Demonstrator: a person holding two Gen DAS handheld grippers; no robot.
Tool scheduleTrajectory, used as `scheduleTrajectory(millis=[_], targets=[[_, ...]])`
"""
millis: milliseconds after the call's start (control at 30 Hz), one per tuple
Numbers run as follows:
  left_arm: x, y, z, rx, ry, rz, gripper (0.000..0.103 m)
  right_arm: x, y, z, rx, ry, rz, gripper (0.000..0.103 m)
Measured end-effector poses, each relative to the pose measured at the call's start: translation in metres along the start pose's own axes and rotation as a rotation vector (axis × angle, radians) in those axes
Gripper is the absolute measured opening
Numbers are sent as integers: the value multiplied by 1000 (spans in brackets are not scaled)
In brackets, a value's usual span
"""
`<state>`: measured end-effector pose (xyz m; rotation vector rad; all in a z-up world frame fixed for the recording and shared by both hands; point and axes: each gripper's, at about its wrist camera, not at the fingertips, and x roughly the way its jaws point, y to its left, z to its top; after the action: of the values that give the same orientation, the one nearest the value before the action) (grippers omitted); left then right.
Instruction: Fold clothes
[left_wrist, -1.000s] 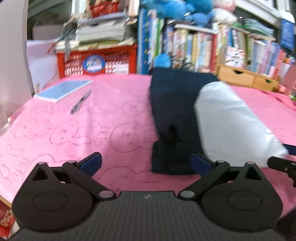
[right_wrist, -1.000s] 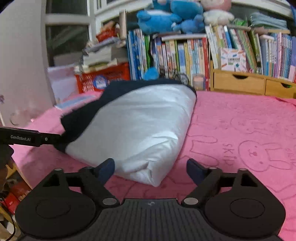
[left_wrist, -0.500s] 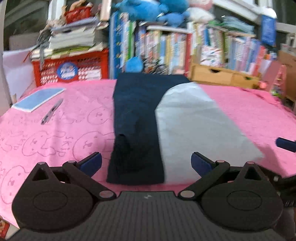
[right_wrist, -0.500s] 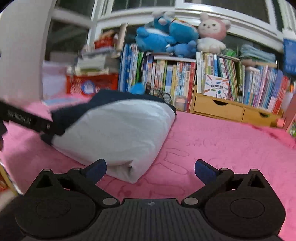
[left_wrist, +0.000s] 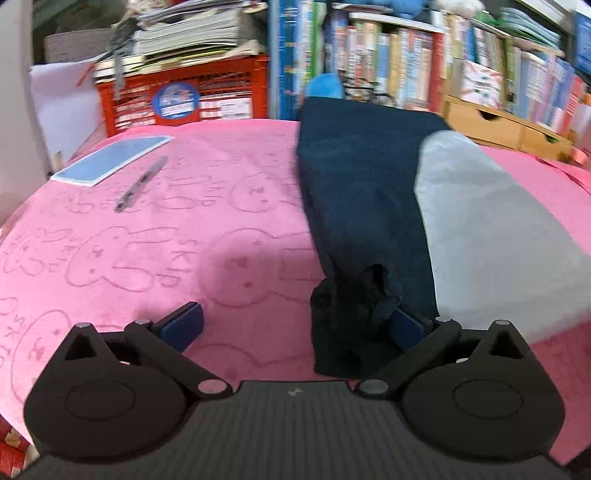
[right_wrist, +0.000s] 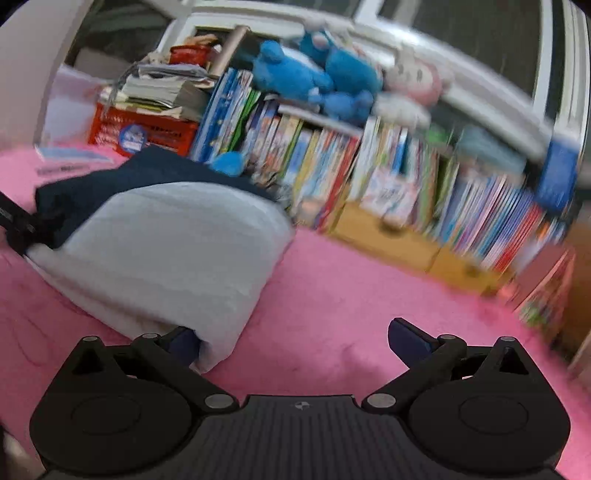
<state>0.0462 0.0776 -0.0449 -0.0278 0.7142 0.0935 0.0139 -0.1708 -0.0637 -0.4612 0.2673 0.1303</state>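
Observation:
A folded garment lies on the pink bunny-print cloth (left_wrist: 207, 236): its left part is dark navy (left_wrist: 362, 192), its right part pale grey (left_wrist: 491, 236). My left gripper (left_wrist: 291, 328) is open and low at the garment's near left corner, where a bunched navy end (left_wrist: 347, 314) lies against the right finger. My right gripper (right_wrist: 291, 339) is open at the grey part's (right_wrist: 177, 251) near right corner, whose fold hides most of the left finger. The left gripper's black body (right_wrist: 14, 225) shows at the left edge of the right wrist view.
A blue notebook (left_wrist: 110, 158) and a pen (left_wrist: 140, 184) lie on the cloth at far left. A red crate (left_wrist: 184, 99) with stacked papers, a row of books (left_wrist: 424, 62), wooden drawers (left_wrist: 502, 125) and plush toys (right_wrist: 317, 81) line the back.
Both grippers moved down and in towards the garment's near corners. The left gripper swung left, so the navy end now lies at its right finger. The right wrist view is blurred from motion.

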Motion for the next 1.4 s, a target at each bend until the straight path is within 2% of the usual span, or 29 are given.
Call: scheduleTrajectory(millis=[67,133,200,233,267,333,367,400,433,500,567,633,833,1033,1133,1167,1200,1267,1400], targets=[[-3,-11,-4,30,2,-46,103,3,-13,2,-19,9,-26,102],[-5,-20,-7,58,-9,-54,103,11,-29,1,0,60,10,102],[-7,-22,-9,69,-22,-37,103,14,-43,-4,42,133,150,95],[-8,-21,-10,70,-24,-39,103,9,-51,-5,73,140,241,94],[-8,-17,-11,63,-24,-54,103,2,-59,-5,110,129,341,94],[-9,-11,-13,55,-25,-80,103,-15,-77,-1,219,41,533,94],[-9,-11,-14,62,-27,-80,103,-19,-82,5,264,4,585,94],[-10,-11,-15,63,-29,-79,103,-17,-80,15,286,-9,584,92],[-10,-11,-16,63,-32,-78,103,-11,-72,27,284,-7,564,87],[-10,-11,-17,63,-38,-80,103,12,-47,49,250,17,569,52],[-10,-10,-18,63,-49,-80,103,46,-14,71,215,77,618,42],[-11,-10,-20,62,-58,-80,103,84,21,92,174,146,662,38],[-12,-8,-23,58,-90,-85,103,167,100,138,56,274,641,38],[-11,-5,-26,51,-120,-86,103,192,125,146,18,225,603,40],[-12,-5,-26,50,-124,-88,103,199,124,150,37,211,625,52],[-12,-5,-26,49,-123,-89,103,198,123,151,46,207,638,61],[-12,-5,-26,50,-123,-90,103,197,121,152,55,203,651,65],[-12,-5,-26,51,-123,-92,103,186,108,153,104,195,669,65],[-12,-6,-26,49,-121,-91,103,141,56,141,231,137,711,70]])
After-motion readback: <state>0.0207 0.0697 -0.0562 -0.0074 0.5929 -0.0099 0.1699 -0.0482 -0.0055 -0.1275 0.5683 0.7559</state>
